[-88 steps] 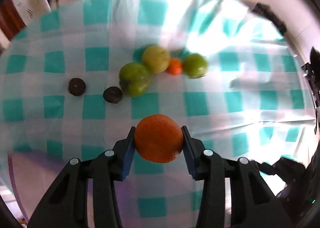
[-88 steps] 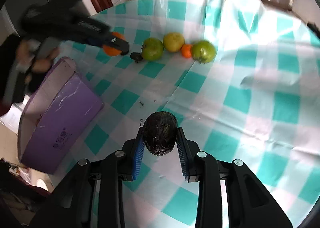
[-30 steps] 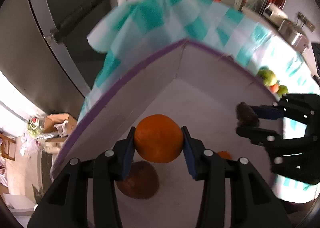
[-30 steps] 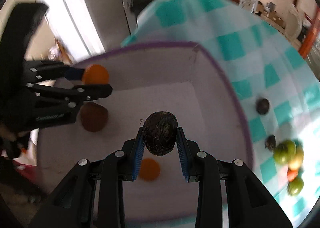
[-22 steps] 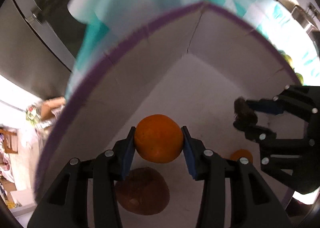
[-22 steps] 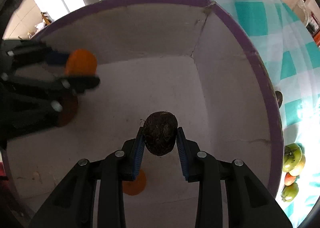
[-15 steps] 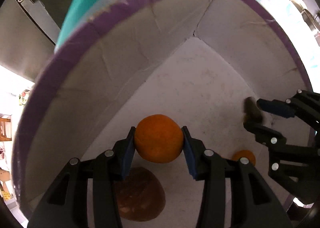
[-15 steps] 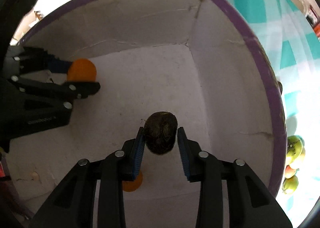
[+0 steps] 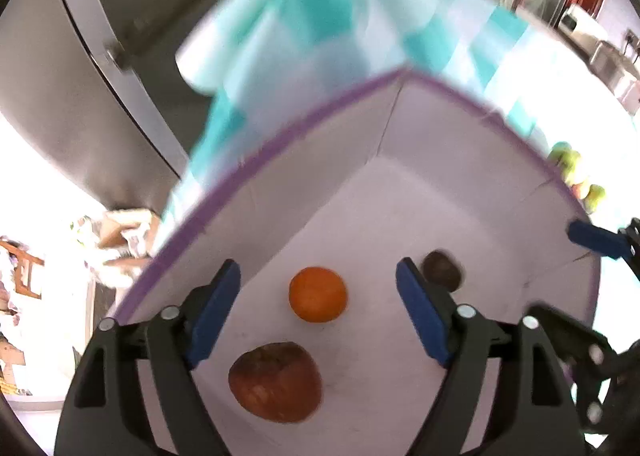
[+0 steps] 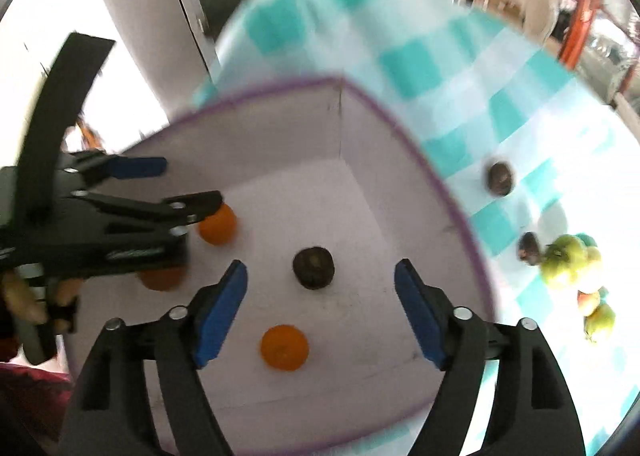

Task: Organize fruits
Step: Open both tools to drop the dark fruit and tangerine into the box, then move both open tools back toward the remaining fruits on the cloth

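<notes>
Both grippers hover above the open purple-rimmed cardboard box (image 9: 256, 168) (image 10: 404, 144). My left gripper (image 9: 318, 312) is open and empty; the orange (image 9: 318, 294) (image 10: 218, 229) lies on the box floor below it, next to a brown fruit (image 9: 276, 380). My right gripper (image 10: 320, 308) is open and empty; the dark passion fruit (image 10: 313, 267) (image 9: 442, 276) lies on the box floor below it. A small orange (image 10: 285, 347) lies nearer my right gripper. The left gripper shows in the right wrist view (image 10: 192, 188).
On the teal checked tablecloth (image 10: 440, 68) to the right of the box lie two dark passion fruits (image 10: 500, 178) (image 10: 528, 248) and a cluster of green fruits (image 10: 568, 262) with a small reddish one. A grey fridge door (image 9: 100, 36) stands behind the table.
Both grippers have opened and lifted upward. The orange and the dark passion fruit have dropped from them onto the box floor.
</notes>
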{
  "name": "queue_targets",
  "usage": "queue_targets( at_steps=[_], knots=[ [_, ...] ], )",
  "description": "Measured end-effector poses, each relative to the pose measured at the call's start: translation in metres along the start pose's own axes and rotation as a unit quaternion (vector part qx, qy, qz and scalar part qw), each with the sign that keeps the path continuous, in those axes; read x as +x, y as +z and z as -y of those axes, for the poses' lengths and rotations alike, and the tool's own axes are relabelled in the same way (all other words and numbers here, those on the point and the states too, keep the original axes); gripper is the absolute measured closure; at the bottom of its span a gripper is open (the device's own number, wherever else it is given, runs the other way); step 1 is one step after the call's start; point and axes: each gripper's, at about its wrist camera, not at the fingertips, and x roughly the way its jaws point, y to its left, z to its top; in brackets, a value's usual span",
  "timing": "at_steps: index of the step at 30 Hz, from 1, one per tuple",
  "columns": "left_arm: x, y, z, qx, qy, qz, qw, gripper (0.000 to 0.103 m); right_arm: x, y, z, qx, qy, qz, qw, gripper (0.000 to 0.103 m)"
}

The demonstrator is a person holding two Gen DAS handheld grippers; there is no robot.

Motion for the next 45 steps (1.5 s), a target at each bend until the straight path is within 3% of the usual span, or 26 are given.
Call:
queue_targets(
  at_steps=[3, 5, 7, 10, 14, 19, 24, 28, 31, 36, 39, 43, 45],
  knots=[
    [-0.044, -0.002, 0.019, -0.007, 0.008, 0.074, 0.9972, 0.003, -0.045, -0.027, 0.018, 0.02, -0.023, 0.04, 0.999, 0.022],
    [-0.077, -0.006, 0.043, -0.002, -0.001, 0.123, 0.9925, 0.002, -0.069, -0.032, 0.031, 0.04, -0.042, 0.055, 0.997, 0.022],
    [-0.103, -0.016, 0.067, 0.009, -0.024, 0.16, 0.9867, 0.002, -0.093, -0.059, 0.05, 0.074, -0.07, 0.067, 0.993, 0.022],
    [-0.136, -0.035, 0.104, 0.037, -0.051, 0.183, 0.9811, 0.002, -0.12, -0.098, 0.084, 0.132, -0.097, 0.079, 0.983, 0.021],
    [-0.154, -0.074, 0.161, 0.092, -0.093, 0.153, 0.9796, 0.002, -0.148, -0.149, 0.11, 0.186, -0.115, 0.084, 0.972, 0.021],
    [-0.155, -0.103, 0.207, 0.159, -0.103, 0.121, 0.9743, 0.002, -0.167, -0.208, 0.128, 0.23, -0.132, 0.073, 0.961, 0.021],
    [-0.151, -0.135, 0.254, 0.247, -0.1, 0.1, 0.9587, 0.002, -0.167, -0.243, 0.143, 0.27, -0.141, 0.056, 0.951, 0.021],
    [-0.14, -0.139, 0.277, 0.291, -0.102, 0.078, 0.9479, 0.002, -0.157, -0.258, 0.155, 0.297, -0.145, 0.036, 0.943, 0.021],
    [-0.12, -0.124, 0.291, 0.294, -0.091, 0.054, 0.9498, 0.002, -0.145, -0.256, 0.165, 0.304, -0.151, 0.019, 0.94, 0.021],
    [-0.067, -0.075, 0.306, 0.247, -0.102, -0.02, 0.9634, 0.002, -0.118, -0.238, 0.184, 0.306, -0.162, -0.015, 0.938, 0.021],
    [-0.028, -0.043, 0.315, 0.22, -0.088, -0.05, 0.9701, 0.002, -0.107, -0.22, 0.193, 0.297, -0.168, -0.028, 0.94, 0.021],
    [0.011, -0.008, 0.334, 0.242, -0.075, -0.068, 0.9651, 0.002, -0.087, -0.204, 0.203, 0.299, -0.177, -0.052, 0.936, 0.019],
    [0.02, 0.01, 0.34, 0.25, -0.089, -0.071, 0.9616, 0.002, -0.074, -0.199, 0.207, 0.305, -0.173, -0.065, 0.934, 0.019]
  ],
)
